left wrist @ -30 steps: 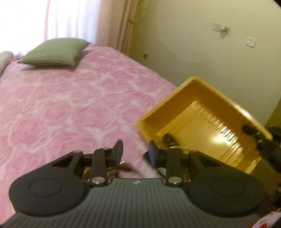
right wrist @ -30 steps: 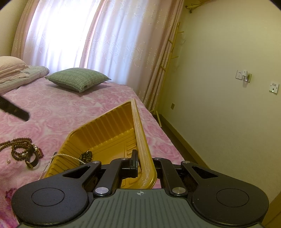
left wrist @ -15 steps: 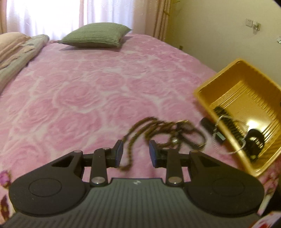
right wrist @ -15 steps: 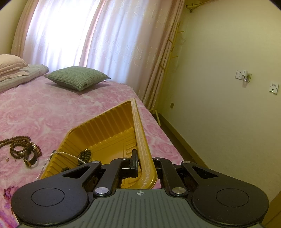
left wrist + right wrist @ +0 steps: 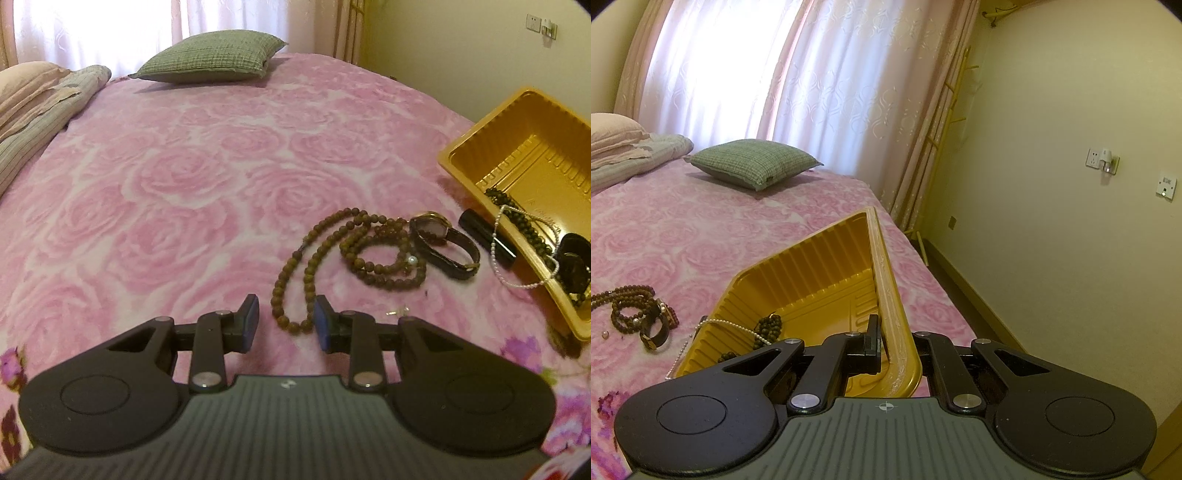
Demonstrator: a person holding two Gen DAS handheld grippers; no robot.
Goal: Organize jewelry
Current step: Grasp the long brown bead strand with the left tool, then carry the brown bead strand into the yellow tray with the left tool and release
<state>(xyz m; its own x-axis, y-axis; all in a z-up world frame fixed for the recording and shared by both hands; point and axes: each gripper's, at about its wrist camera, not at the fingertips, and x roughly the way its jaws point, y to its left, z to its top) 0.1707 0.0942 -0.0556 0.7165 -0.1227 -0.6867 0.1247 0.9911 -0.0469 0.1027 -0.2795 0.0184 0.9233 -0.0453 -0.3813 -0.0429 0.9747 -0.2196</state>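
A long brown bead necklace (image 5: 347, 254) lies on the pink bedspread, its near loop between the fingertips of my open, empty left gripper (image 5: 286, 323). A black-strap watch (image 5: 441, 240) and a black tube (image 5: 487, 236) lie beside it. The yellow tray (image 5: 461, 173) at the right holds dark beads (image 5: 517, 218) and a pearl string (image 5: 517, 284) draped over its rim. My right gripper (image 5: 895, 341) is shut on the yellow tray's near rim (image 5: 886, 295), tilting it. The necklace (image 5: 628, 306) and watch (image 5: 657, 332) show at the left of the right wrist view.
A green pillow (image 5: 210, 57) lies at the far end of the bed, folded bedding (image 5: 37, 107) at the far left. A small gold piece (image 5: 397, 312) lies by my left gripper's right finger. The bed edge and wall (image 5: 1052, 258) are to the right.
My left gripper has swung away from the tray, leftward and back over the bed, and now sits over the bead necklace. My right gripper has kept its hold on the tray.
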